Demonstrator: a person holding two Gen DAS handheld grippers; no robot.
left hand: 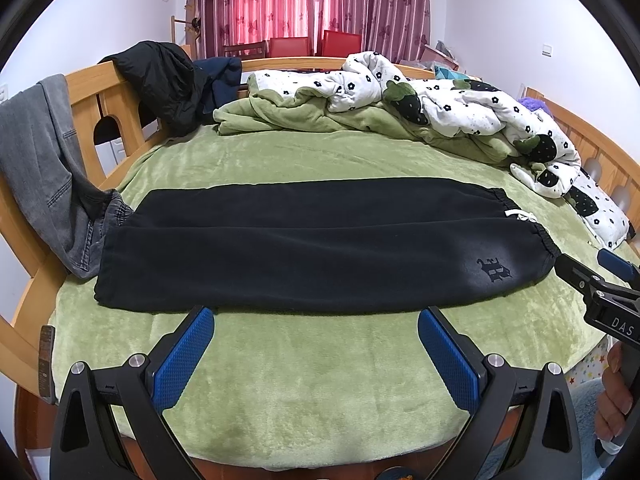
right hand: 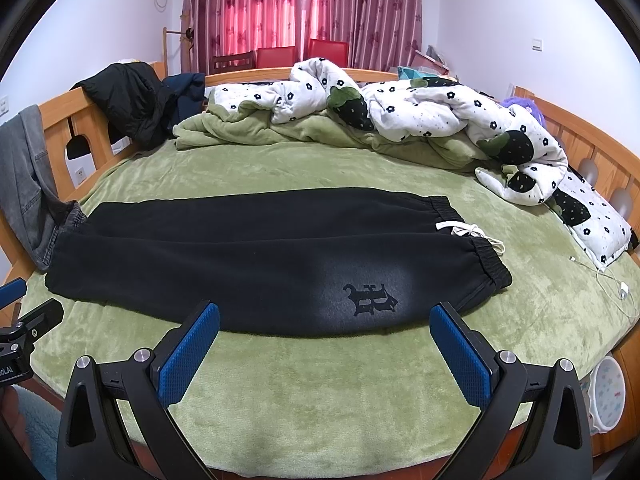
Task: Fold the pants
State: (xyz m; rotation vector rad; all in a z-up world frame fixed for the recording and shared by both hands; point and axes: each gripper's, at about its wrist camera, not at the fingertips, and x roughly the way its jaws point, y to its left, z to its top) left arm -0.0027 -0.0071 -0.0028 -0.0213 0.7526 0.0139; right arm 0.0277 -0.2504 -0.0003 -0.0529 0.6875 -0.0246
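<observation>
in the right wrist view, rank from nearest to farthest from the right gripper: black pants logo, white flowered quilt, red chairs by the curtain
1. Black printed logo on the black fleece pants, just ahead of the open right gripper.
2. White flowered quilt, bunched across the bed's far side.
3. Red chairs, beyond the bed by the curtain.

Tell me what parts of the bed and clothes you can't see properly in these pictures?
- Black pants: underside hidden against the green blanket in both views.
- Grey jeans: cut off by the left wrist view's left edge.
- White cable: its end runs off the right wrist view's edge.
- Purple thing: mostly hidden behind the flowered quilt.
</observation>
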